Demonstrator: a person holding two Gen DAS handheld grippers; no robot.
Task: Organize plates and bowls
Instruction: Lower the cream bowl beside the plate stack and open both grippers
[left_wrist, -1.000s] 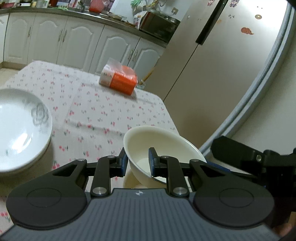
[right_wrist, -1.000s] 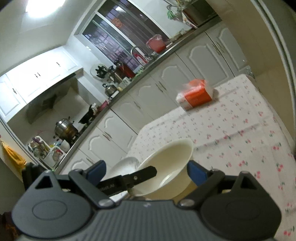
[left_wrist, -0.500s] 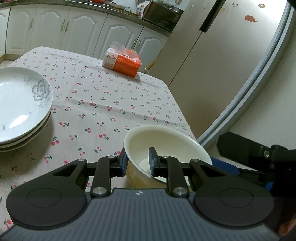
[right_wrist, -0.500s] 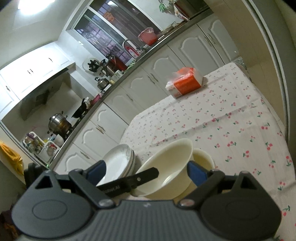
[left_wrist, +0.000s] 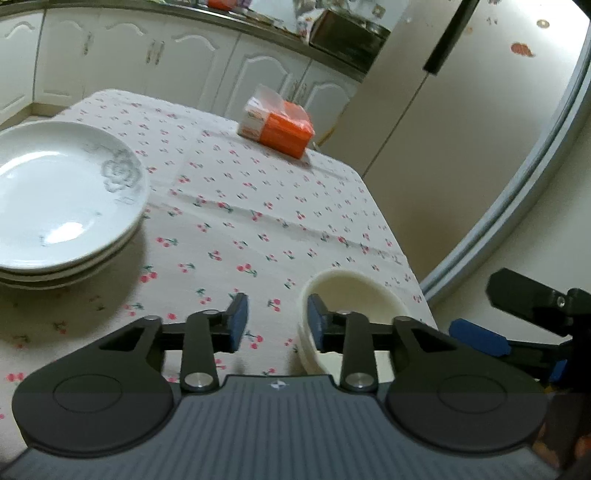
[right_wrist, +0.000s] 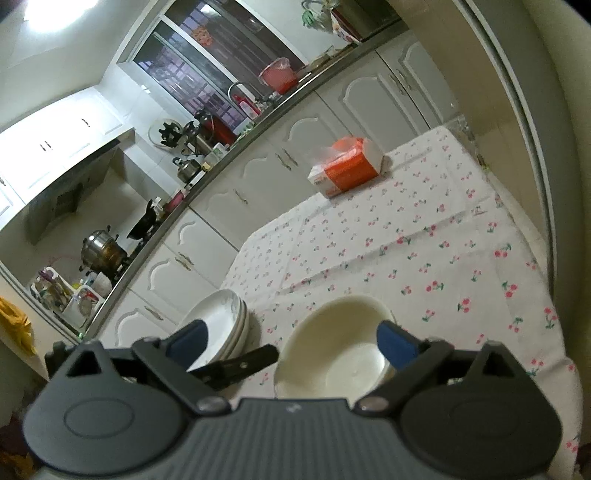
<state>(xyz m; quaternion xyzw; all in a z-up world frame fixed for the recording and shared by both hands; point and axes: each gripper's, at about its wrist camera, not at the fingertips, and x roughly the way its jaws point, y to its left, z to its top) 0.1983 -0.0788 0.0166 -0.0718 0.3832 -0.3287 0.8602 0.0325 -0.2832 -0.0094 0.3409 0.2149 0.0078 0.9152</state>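
On my left the stacked plates (left_wrist: 62, 199) sit near the table's left edge, bare cherry-print cloth (left_wrist: 258, 206) beyond, then my left gripper (left_wrist: 275, 321) opening off the cream bowl's (left_wrist: 354, 295) rim by the table's right edge, and my right gripper (right_wrist: 291, 341) opening wide around it.

Left gripper (left_wrist: 275, 319) opening, rim of cream bowl (left_wrist: 354, 291) between fingers; plate stack (left_wrist: 62, 199) left on tabletop (left_wrist: 258, 206).

White cabinets (right_wrist: 258, 192) run beneath the countertop (right_wrist: 207, 184); a dark window (right_wrist: 207, 70) above it; ceiling light (right_wrist: 59, 14) above the window.
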